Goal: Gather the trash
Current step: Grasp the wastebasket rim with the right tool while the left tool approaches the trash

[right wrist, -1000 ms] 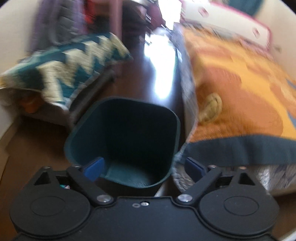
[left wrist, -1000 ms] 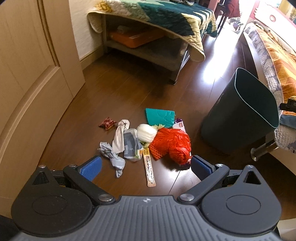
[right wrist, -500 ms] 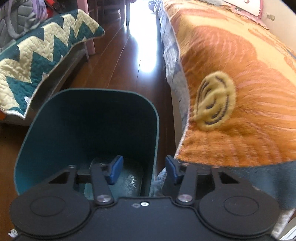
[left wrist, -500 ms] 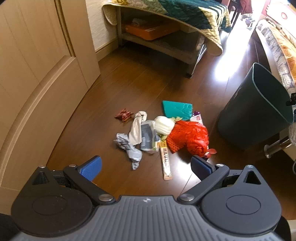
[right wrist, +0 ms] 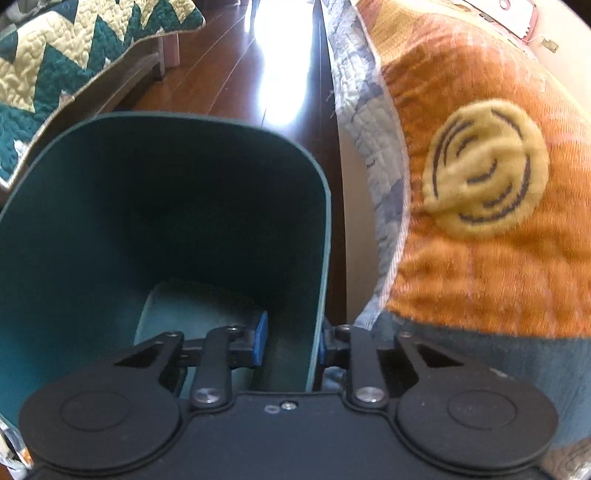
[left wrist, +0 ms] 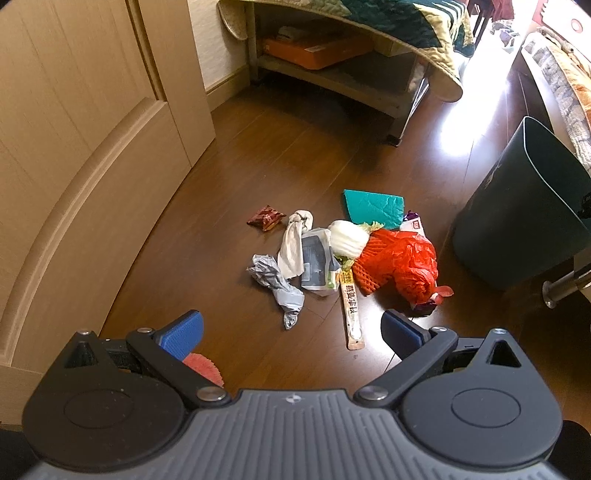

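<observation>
A pile of trash lies on the wood floor in the left wrist view: red mesh bag (left wrist: 400, 266), white wad (left wrist: 347, 238), teal sheet (left wrist: 373, 208), grey crumpled paper (left wrist: 277, 282), long wrapper (left wrist: 351, 314), small red packet (left wrist: 266, 218). A pink paper cup (left wrist: 203, 369) lies by my left finger. My left gripper (left wrist: 291, 332) is open above the floor, short of the pile. The dark green bin (left wrist: 517, 229) stands right of the pile. My right gripper (right wrist: 290, 341) is shut on the bin's right wall (right wrist: 314, 295), one finger inside, one outside.
A wooden door (left wrist: 74, 147) is on the left. A low table with a zigzag quilt (left wrist: 388, 22) stands behind the pile. A bed with an orange blanket (right wrist: 480, 184) is right beside the bin.
My left gripper has pulled back and risen, so the pile looks farther and the pink cup came into view. My right gripper has closed onto the bin's right wall.
</observation>
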